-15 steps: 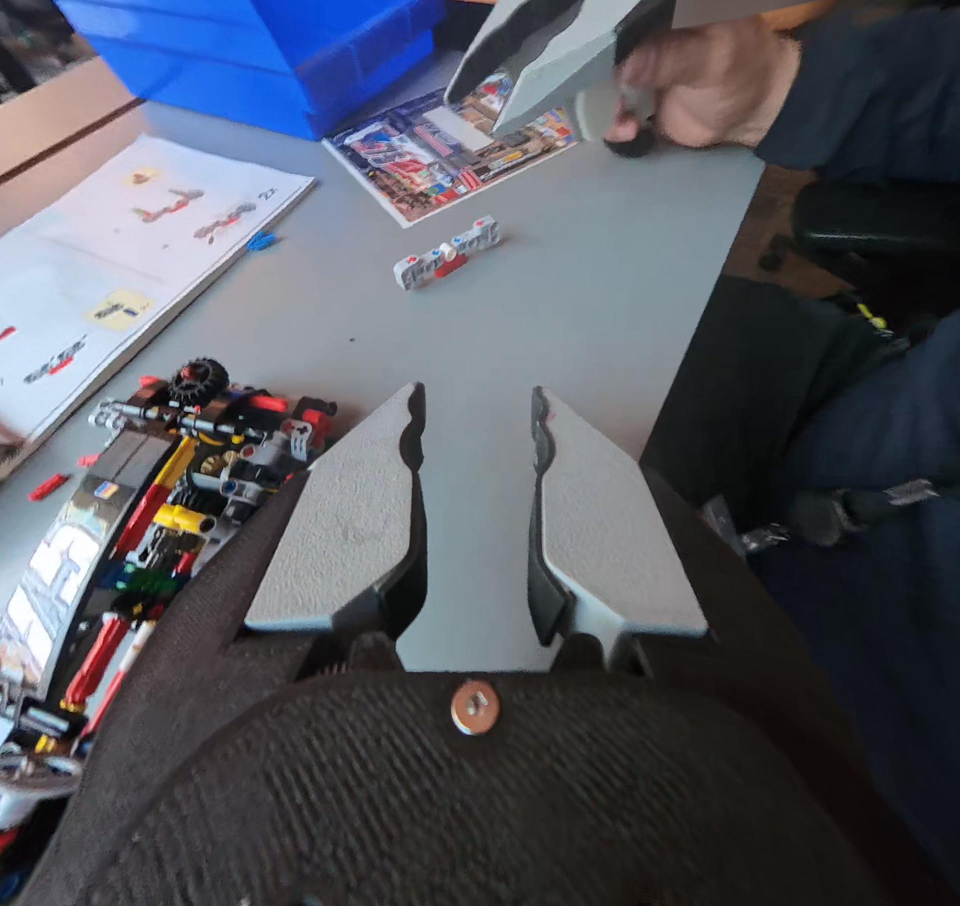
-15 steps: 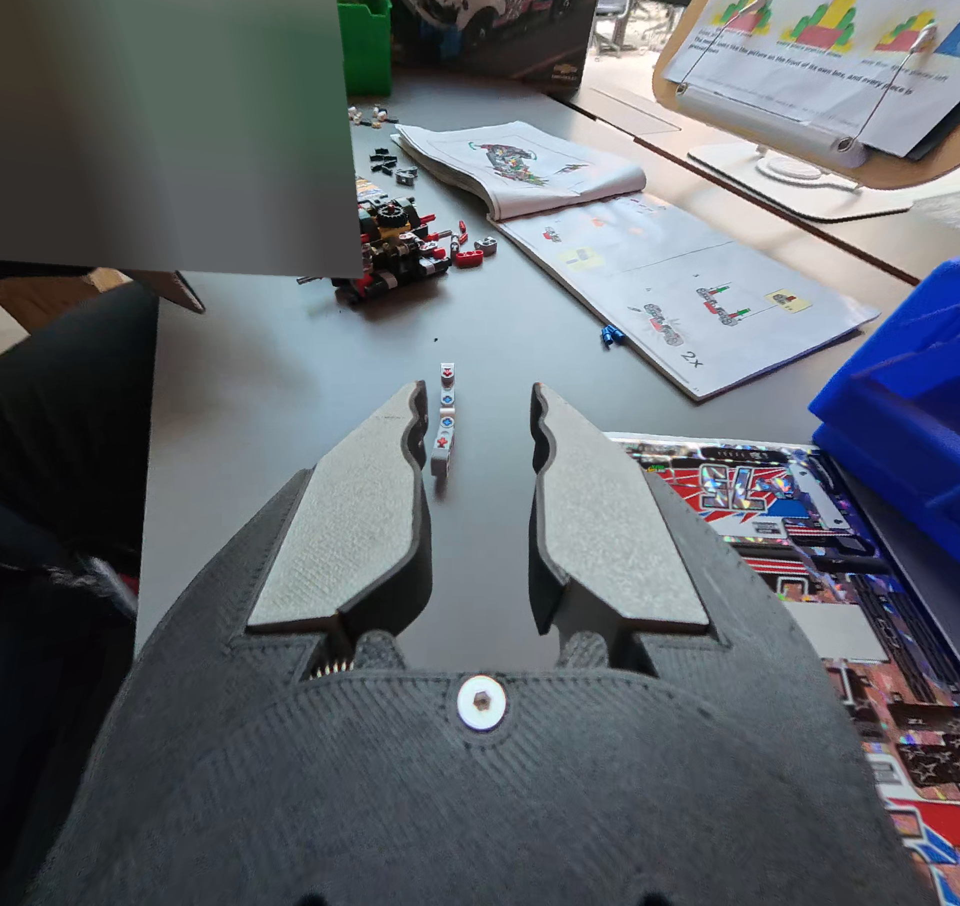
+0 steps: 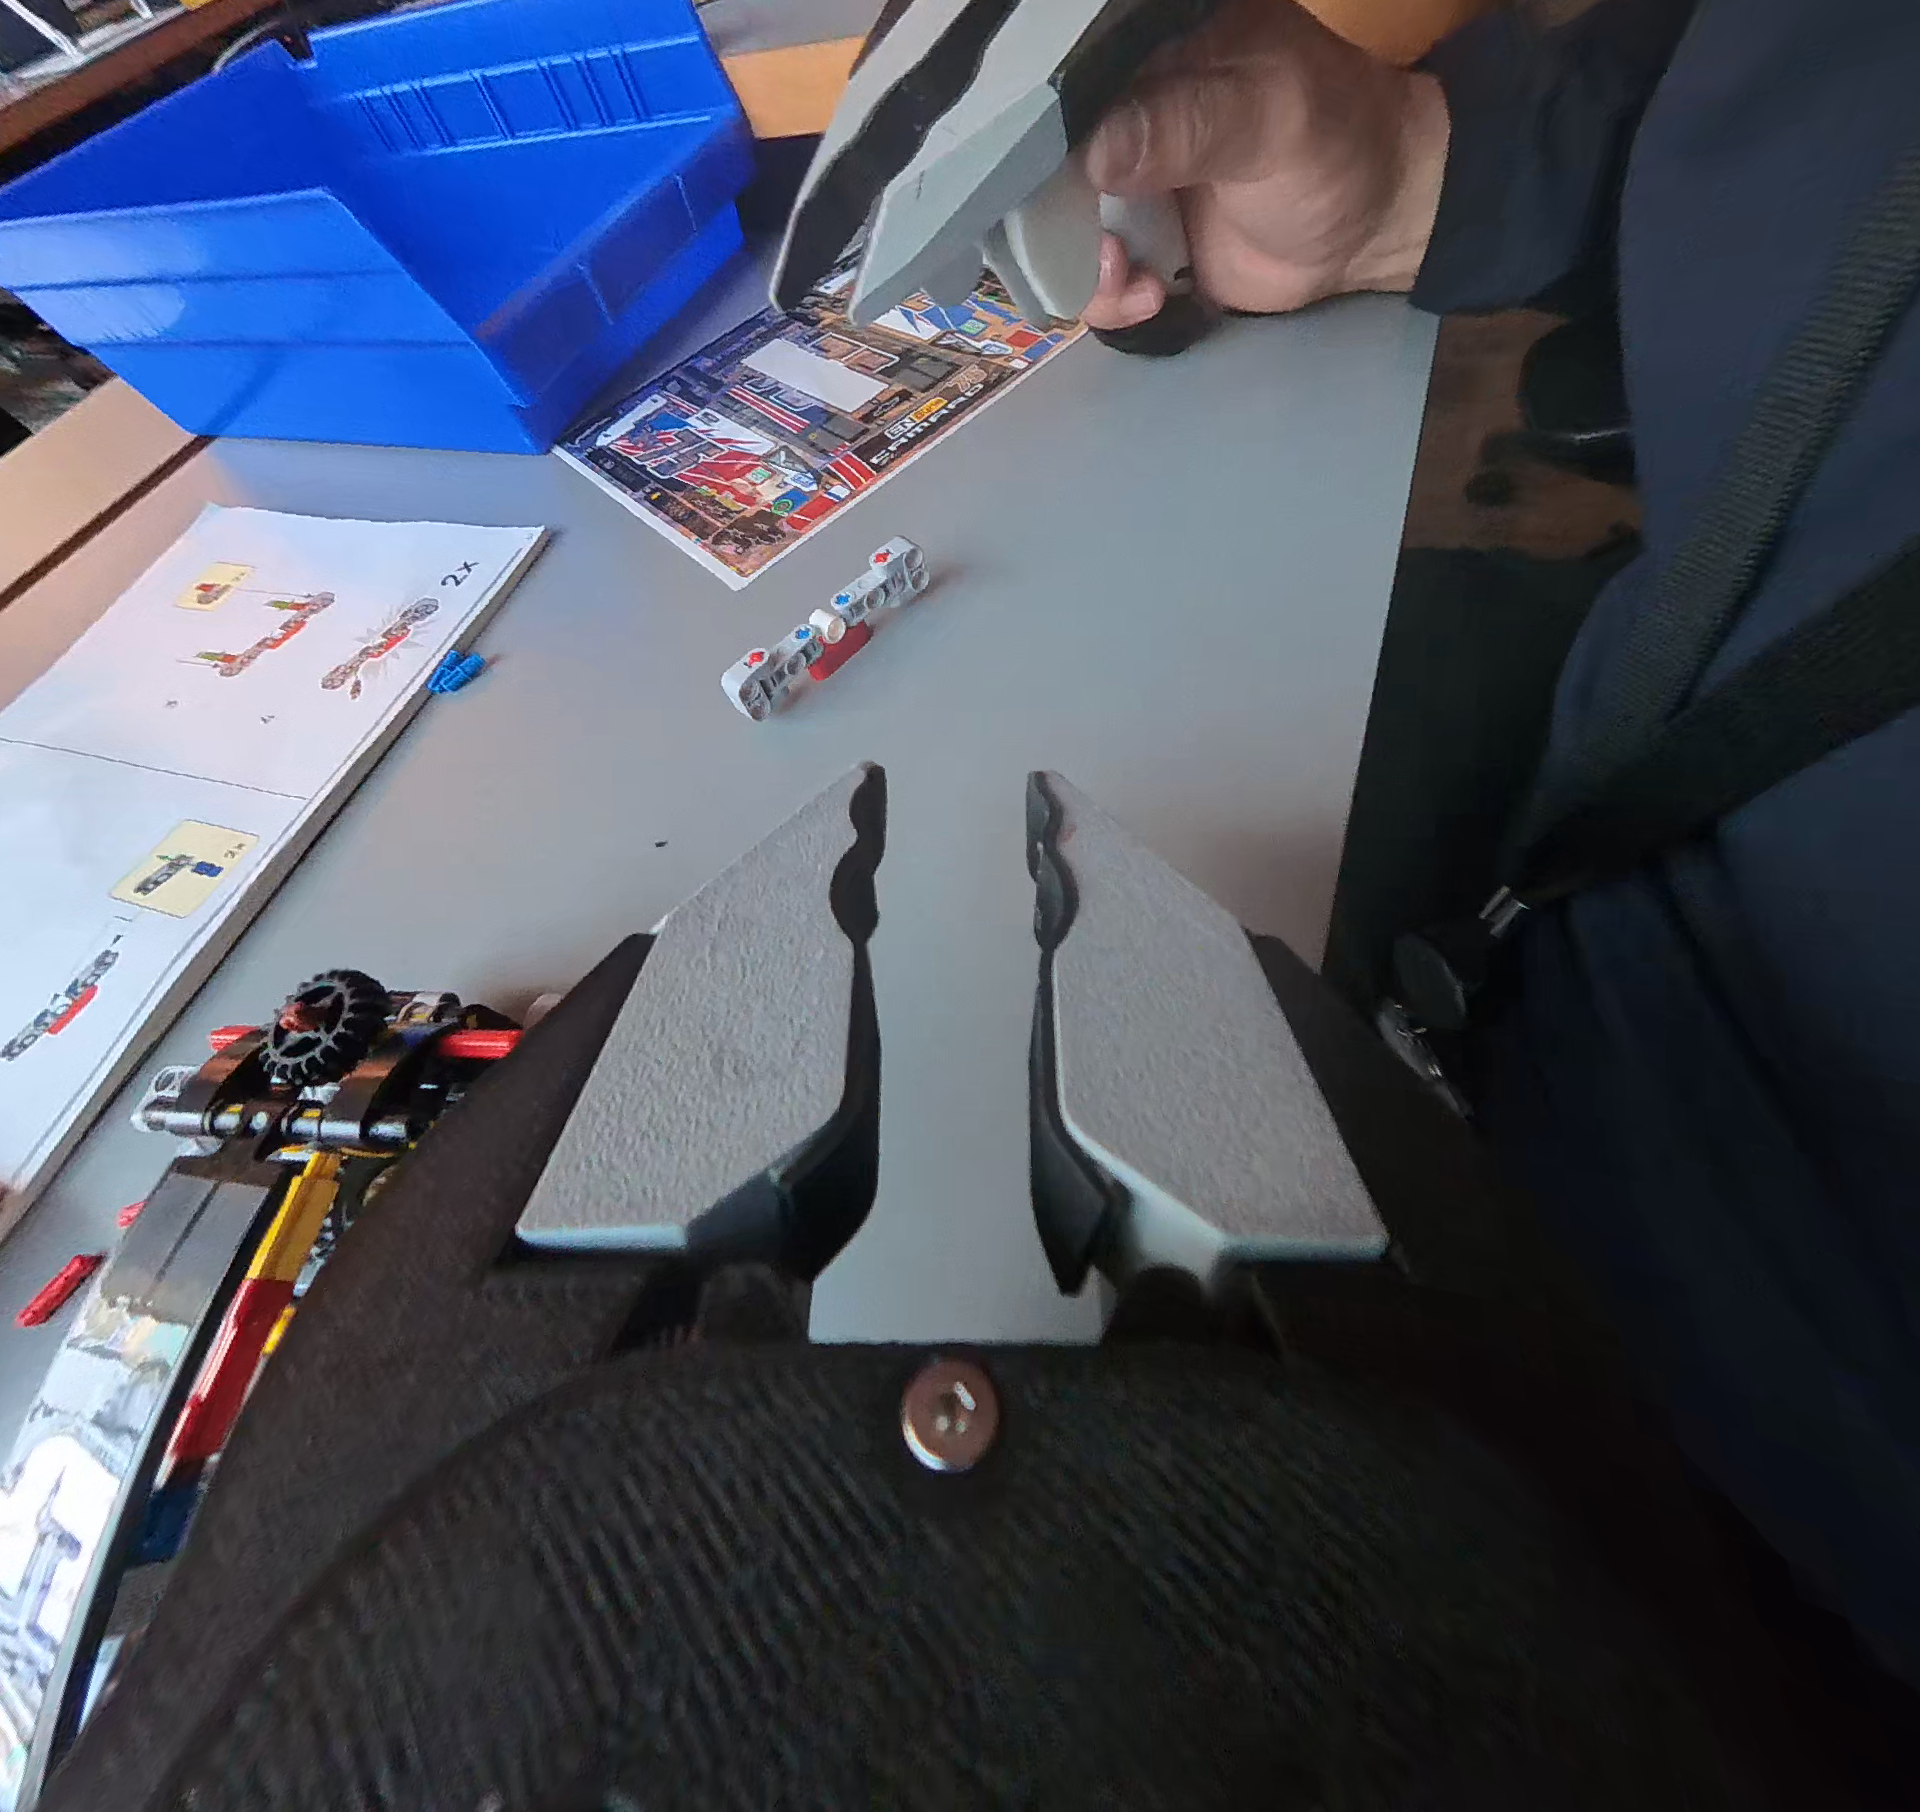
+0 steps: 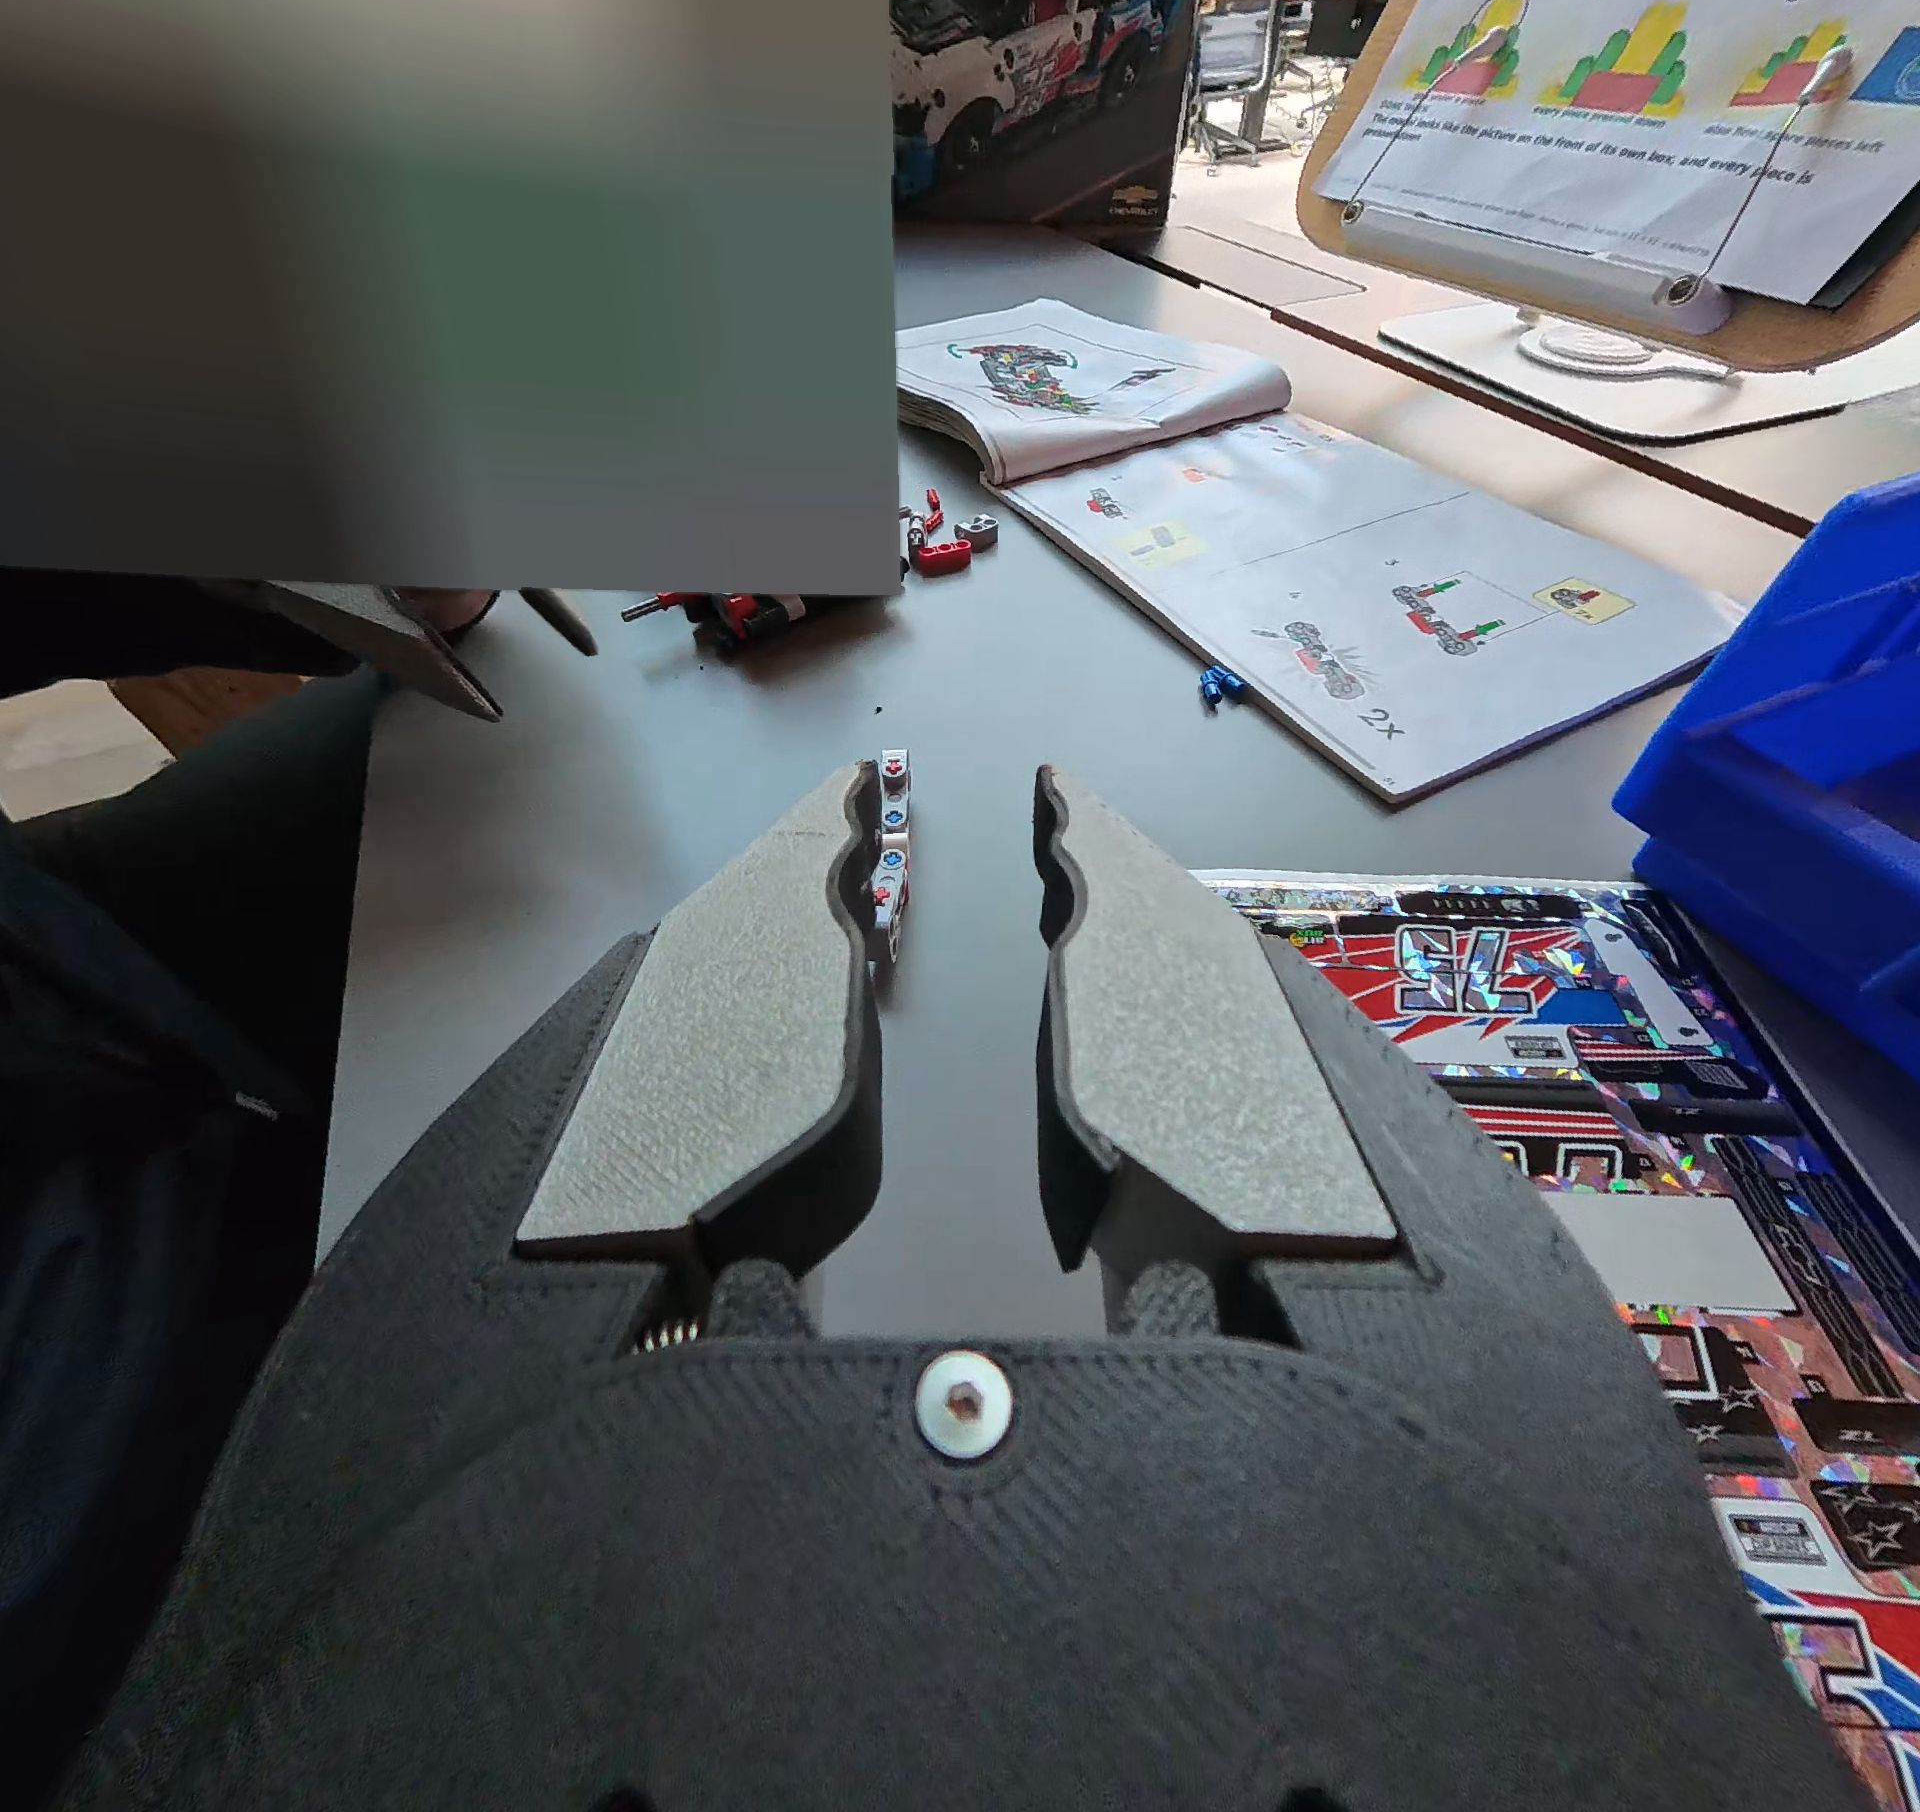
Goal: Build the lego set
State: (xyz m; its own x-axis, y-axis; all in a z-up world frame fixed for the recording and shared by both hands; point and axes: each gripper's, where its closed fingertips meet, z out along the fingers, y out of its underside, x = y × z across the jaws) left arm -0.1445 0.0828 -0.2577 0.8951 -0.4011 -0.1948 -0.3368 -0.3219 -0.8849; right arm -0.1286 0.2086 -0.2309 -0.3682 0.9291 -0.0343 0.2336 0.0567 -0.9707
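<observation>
Fingers of the left gripper (image 3: 954, 796) are standing apart with only bare grey table (image 3: 1143, 536) showing between them — nothing is being pinched. Out at twelve o'clock from its tips, well clear of them, a small grey beam assembly (image 3: 826, 635) with red and blue pins is lying on the table. At ten o'clock a blue pin (image 3: 455, 671) is sitting just beside the edge of an open instruction booklet (image 3: 208, 723), and at eight o'clock a partly built black, red and yellow model (image 3: 312, 1087) is lying close against the gripper's body. Farther out at eleven o'clock a blue bin (image 3: 416, 256) is standing beside a colourful sticker sheet (image 3: 821, 432).

Fingers of the right gripper (image 4: 956, 796) are likewise standing apart, gripping nothing; in its own view the grey beam assembly (image 4: 891, 858) is appearing just beside the inner edge of the left finger (image 4: 748, 1014), though the left view is showing that gripper raised above the sticker sheet, a hand (image 3: 1278, 162) wrapping its handle. At two o'clock the booklet (image 4: 1351, 567) is lying open, and at three o'clock the sticker sheet (image 4: 1558, 1035) and blue bin (image 4: 1787, 775) are sitting.
</observation>
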